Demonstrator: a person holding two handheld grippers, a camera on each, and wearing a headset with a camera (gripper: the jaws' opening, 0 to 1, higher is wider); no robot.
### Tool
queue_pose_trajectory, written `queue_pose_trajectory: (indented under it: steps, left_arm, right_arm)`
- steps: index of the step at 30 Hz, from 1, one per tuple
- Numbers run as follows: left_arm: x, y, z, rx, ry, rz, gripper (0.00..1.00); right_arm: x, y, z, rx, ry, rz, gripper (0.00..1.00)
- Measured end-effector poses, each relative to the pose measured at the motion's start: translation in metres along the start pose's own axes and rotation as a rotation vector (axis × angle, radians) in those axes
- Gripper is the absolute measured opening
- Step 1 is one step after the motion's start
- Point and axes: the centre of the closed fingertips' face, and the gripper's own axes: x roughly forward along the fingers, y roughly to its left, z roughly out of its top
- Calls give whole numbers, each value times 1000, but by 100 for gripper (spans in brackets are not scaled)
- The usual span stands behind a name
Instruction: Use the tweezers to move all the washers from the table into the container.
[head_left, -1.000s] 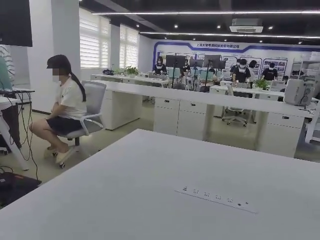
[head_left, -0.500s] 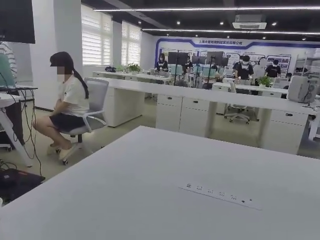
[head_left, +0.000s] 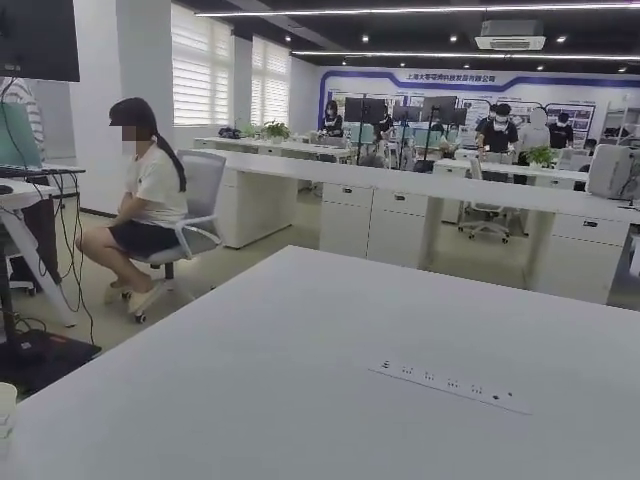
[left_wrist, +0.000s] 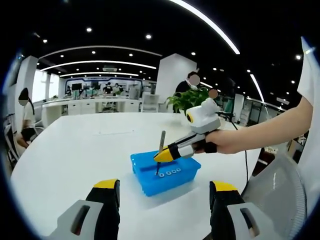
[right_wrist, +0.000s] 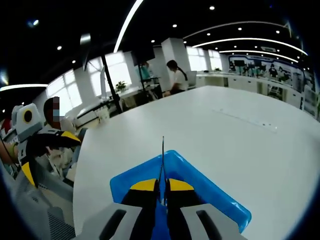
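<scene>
Right gripper (right_wrist: 161, 188) fingers clamp thin metal tweezers (right_wrist: 162, 155) over rectangular blue container (right_wrist: 217, 198); left gripper (left_wrist: 165, 188) fingers spread.

1. The left gripper (left_wrist: 165, 186) has two black fingers (left_wrist: 107, 206) capped in yellow. Each rises from a pale grey base with a dark slot.
2. The right gripper (right_wrist: 161, 186) is built alike, with grey slotted bases, black fingers and yellow tips.
3. In the left gripper view its body is white and grey, ending in a yellow nose.
4. A thin black cable (left_wrist: 245, 159) runs down from the hand (left_wrist: 226, 142).
5. The person wears a white short sleeve (left_wrist: 306, 75).
</scene>
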Motion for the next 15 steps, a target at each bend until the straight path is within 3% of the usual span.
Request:
queue_pose_trajectory:
  steps: [8, 15]
  left_arm:
    - [-2, 3, 2, 6, -11, 21, 74]
    - [-3, 4, 8, -2, -48, 26, 75]
  right_arm:
    - [4, 6, -8, -86, 36, -1, 3]
    - [5, 9, -8, -137, 28, -3, 3]
